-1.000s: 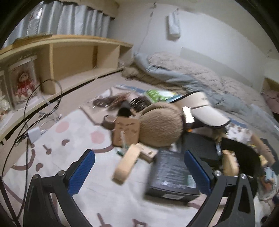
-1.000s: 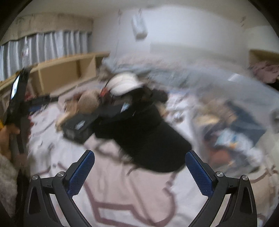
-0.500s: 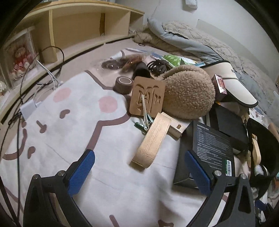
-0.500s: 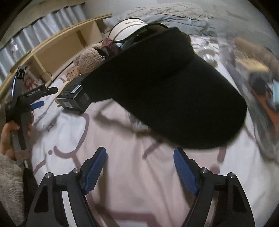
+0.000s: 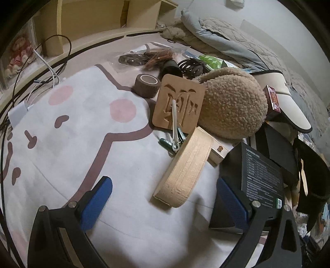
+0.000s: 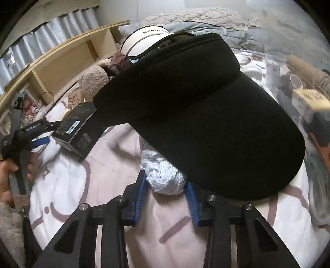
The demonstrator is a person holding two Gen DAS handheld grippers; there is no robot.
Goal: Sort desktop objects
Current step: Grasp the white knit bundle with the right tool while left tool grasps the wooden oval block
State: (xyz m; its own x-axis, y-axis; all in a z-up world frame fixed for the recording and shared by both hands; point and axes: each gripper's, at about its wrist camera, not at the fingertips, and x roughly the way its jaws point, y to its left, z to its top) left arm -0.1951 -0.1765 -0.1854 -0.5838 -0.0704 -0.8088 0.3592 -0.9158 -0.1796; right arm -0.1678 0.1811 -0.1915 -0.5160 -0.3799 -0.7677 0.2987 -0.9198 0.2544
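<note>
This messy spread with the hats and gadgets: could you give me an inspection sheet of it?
Surface: cartoon-print blanket.
Job's things: black visor, fuzzy earmuffs, carved wooden plaque, black box, white crumpled wad.
Clutter: brown tape roll, hair ties.
Grippers: left gripper open, empty; right gripper closing around the wad.
Cables: black and white leads at the left.
Surroundings: wooden shelf, quilt.

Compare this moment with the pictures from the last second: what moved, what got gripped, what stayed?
The right gripper came down toward the blanket and its fingers are closing around a crumpled white wad beside the black visor's brim. The left gripper dropped closer to the wooden block, fingers wide, nothing between them. The block, earmuff, black box and visor lie where they were.
</note>
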